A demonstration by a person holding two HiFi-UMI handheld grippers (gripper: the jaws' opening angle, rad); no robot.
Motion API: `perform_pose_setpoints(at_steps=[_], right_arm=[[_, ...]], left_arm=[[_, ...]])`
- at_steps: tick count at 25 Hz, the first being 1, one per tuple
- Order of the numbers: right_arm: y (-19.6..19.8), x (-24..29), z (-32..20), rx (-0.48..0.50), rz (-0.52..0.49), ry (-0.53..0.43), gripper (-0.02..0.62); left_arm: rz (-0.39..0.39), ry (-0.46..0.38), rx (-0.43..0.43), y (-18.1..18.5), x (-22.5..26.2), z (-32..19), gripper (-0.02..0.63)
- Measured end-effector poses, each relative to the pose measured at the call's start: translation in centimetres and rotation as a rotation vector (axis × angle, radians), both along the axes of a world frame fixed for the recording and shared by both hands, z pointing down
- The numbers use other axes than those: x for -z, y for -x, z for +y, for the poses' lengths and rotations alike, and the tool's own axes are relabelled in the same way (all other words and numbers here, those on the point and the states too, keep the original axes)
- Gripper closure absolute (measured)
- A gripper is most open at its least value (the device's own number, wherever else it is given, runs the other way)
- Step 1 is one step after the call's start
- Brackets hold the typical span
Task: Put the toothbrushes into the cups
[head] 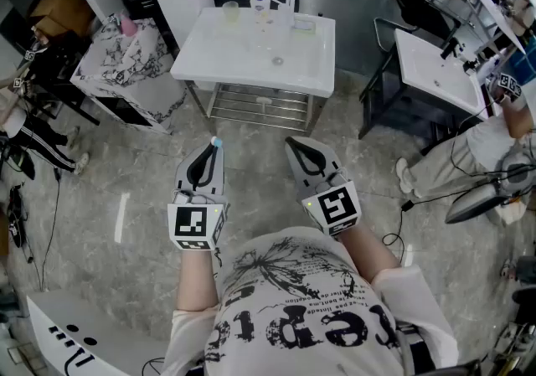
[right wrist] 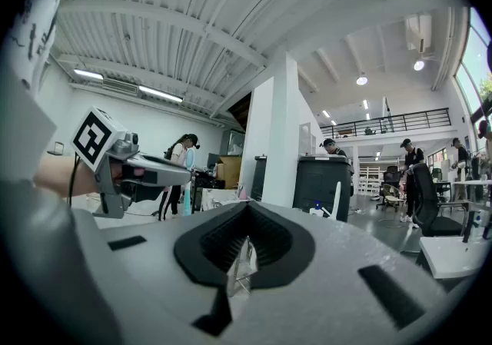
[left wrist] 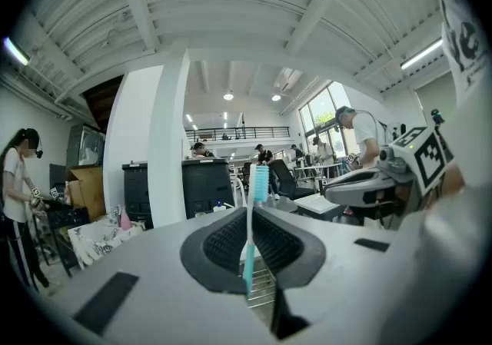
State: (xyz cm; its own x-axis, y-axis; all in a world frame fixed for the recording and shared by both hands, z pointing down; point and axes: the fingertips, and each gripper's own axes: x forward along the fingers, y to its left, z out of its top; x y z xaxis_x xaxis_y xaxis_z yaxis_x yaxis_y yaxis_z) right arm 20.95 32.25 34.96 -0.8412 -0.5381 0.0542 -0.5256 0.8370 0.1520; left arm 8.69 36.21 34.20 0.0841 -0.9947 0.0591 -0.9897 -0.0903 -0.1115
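With the toothbrush [left wrist: 259, 184] pinched upright in the closed left gripper [head: 213, 148], the right gripper [head: 300, 148] shut empty, and the cups [head: 230, 12] far off at upper centre, a cup could be knocked over if the brush is swivelled.

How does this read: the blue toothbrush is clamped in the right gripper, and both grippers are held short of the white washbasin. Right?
Not quite. The blue toothbrush is clamped in the left gripper, not the right gripper; the left gripper view shows it between the shut jaws. Both grippers are held short of the white washbasin, as the head view shows.
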Motion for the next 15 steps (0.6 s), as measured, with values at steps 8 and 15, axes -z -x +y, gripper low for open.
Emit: perform_pose_setpoints(at_steps=[8,15], right_arm=[[0.9,0.2,0.4,-0.012,0.001,0.004,0.604],[1.9,-0.6,0.8,-0.062,-0.029,0.022,0.604]], left_arm=[[0.006,0.007,-0.021,0.8,0.1,0.0,0.581],[0.011,0.016,-0.048,2.2,-0.6,0.4,0.581]])
